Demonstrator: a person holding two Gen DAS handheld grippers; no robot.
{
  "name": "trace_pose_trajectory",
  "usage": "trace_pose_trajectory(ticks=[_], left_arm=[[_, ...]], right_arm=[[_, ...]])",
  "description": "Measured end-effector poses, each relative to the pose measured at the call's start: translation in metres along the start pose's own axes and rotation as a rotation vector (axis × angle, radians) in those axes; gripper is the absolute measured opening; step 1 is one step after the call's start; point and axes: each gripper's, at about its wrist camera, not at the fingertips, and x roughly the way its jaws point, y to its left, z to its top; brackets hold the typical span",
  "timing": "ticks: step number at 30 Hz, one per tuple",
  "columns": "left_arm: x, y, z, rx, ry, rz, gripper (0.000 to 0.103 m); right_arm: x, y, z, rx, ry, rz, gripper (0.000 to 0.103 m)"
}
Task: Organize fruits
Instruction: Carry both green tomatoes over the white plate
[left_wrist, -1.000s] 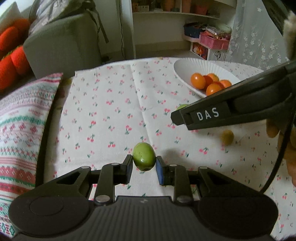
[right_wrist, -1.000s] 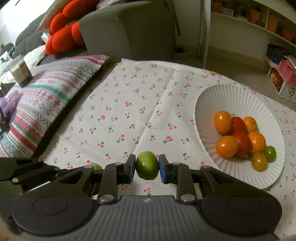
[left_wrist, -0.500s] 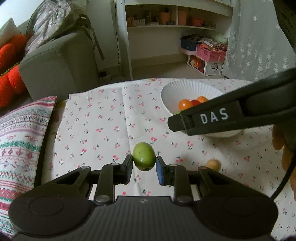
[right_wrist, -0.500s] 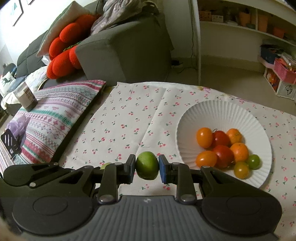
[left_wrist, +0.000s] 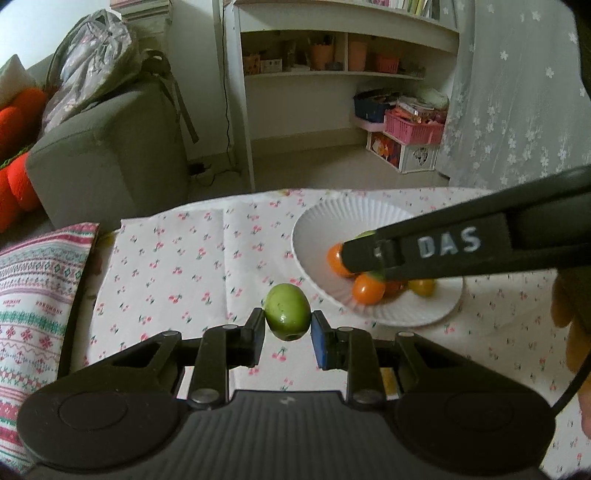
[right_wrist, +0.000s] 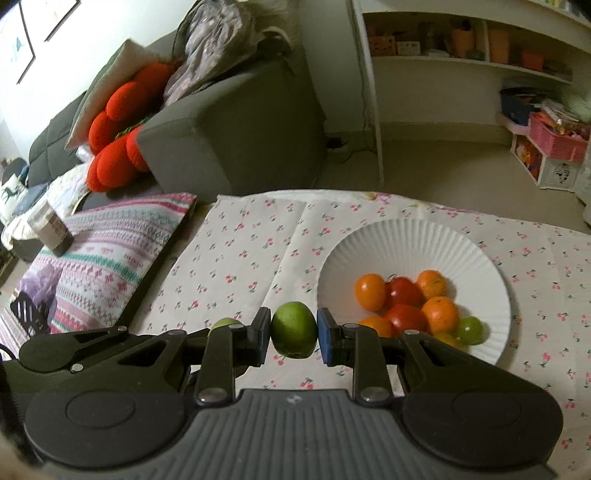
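Observation:
My left gripper (left_wrist: 287, 334) is shut on a green fruit (left_wrist: 287, 312) and holds it above the cherry-print tablecloth, left of the white plate (left_wrist: 325, 221). My right gripper (right_wrist: 293, 334) is shut on a second green fruit (right_wrist: 294, 328), raised just left of the white plate (right_wrist: 413, 240). The plate holds several orange, red and green fruits (right_wrist: 406, 302). In the left wrist view the right gripper's body (left_wrist: 461, 243) crosses over the plate and hides part of the fruit. The left gripper's body (right_wrist: 92, 343) shows low at the left of the right wrist view.
A striped cushion (right_wrist: 107, 243) with a small jar (right_wrist: 51, 229) on it lies left of the tablecloth (right_wrist: 251, 251). A grey sofa (right_wrist: 229, 125) with red cushions stands behind. White shelves (left_wrist: 332, 74) and a pink basket (left_wrist: 413, 127) are beyond the table.
Both grippers rose and drew back from the table, each still holding its green fruit. The plate now sits lower and nearer in both views. The right gripper's tip now overlaps the plate.

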Motion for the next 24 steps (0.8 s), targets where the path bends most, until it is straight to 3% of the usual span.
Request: trace_pose_trajectory(ticks=[7,11,16,19,24], left_arm=[[0.015,-0.009,0.024,-0.013,-0.048,-0.027,0.010],[0.033,-0.011,0.039,-0.038,-0.070,-0.052,0.010],[0.063,-0.014,0.045,-0.047,-0.049,-0.074,0.010],[0.081,-0.015,0.050,-0.082,-0.023,-0.121,0.010],[0.103,-0.023,0.060,-0.082,-0.022,-0.124,0.010]], right_arm=[[-0.014,-0.041,0.014,0.099,-0.049,-0.036,0.024],[-0.011,-0.074,0.016,0.155,-0.059,-0.111,0.024],[0.006,-0.109,0.016,0.200,-0.039,-0.194,0.024],[0.016,-0.124,0.015,0.234,-0.022,-0.204,0.024],[0.033,-0.129,0.018,0.256,-0.001,-0.194,0.024]])
